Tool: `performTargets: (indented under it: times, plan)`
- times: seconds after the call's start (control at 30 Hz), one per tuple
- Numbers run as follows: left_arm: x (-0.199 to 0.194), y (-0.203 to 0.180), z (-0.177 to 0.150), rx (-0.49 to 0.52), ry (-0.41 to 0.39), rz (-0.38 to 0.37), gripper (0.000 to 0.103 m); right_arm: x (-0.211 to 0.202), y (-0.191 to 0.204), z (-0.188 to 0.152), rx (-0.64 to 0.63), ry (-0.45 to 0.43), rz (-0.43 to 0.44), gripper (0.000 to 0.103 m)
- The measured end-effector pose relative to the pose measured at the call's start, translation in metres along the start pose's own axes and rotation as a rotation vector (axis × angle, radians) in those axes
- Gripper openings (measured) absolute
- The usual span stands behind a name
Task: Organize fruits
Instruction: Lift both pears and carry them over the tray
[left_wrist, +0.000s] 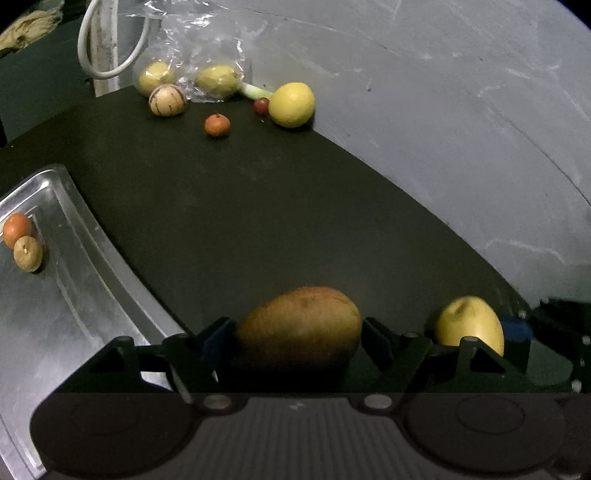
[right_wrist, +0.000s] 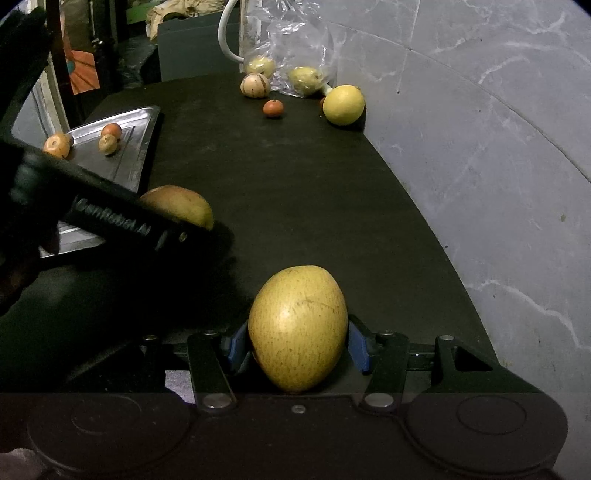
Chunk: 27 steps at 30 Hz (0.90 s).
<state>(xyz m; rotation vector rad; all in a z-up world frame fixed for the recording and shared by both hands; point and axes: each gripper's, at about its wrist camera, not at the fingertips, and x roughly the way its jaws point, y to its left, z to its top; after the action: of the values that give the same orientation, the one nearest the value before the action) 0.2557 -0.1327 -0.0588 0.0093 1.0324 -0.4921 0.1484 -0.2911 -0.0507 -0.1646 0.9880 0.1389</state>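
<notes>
A metal tray (left_wrist: 74, 280) at the desk's left edge holds small orange fruits (left_wrist: 16, 229). The left gripper (left_wrist: 299, 332) pinches a brown fruit (left_wrist: 301, 325) (oval, rough-skinned) over the dark desk (left_wrist: 258, 221). The right gripper (right_wrist: 297, 341) clamps a yellow pear (right_wrist: 297, 328) nearer the right edge. At the far edge, loose fruit sits beside a plastic bag (left_wrist: 192, 48).

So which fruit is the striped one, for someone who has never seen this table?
Look to the far end of the black table, where a clear plastic bag holds two yellow fruits. The striped fruit sits just in front of the bag. It alone is pale cream with dark stripes; its neighbours are plain yellow or small and orange.
</notes>
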Motion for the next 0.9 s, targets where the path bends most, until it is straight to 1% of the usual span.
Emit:
performTargets:
  times: [0.13,0.23,0.37,0.5,0.77,0.9]
  plan:
    - [0.005,0.002,0.006,-0.011,-0.015,0.016,0.078,0.003,0.000,0.003,0.005,-0.009,0.002,0.056]
    - [0.007,0.001,0.011,0.000,-0.028,0.022,0.078,0.005,0.002,0.005,0.004,-0.020,0.003,0.056]
    - [0.006,0.004,0.011,-0.012,-0.020,-0.003,0.077,0.006,0.002,0.006,0.006,-0.027,0.016,0.056]
    - [0.001,0.003,0.005,-0.028,-0.015,-0.013,0.077,0.008,0.001,0.009,0.015,-0.027,0.023,0.056]
    - [-0.016,0.006,-0.003,-0.133,-0.011,-0.037,0.077,0.008,0.005,0.016,0.019,-0.045,0.028,0.056]
    - [-0.028,0.011,0.000,-0.172,-0.041,-0.045,0.077,0.008,0.011,0.020,0.004,-0.055,0.037,0.056]
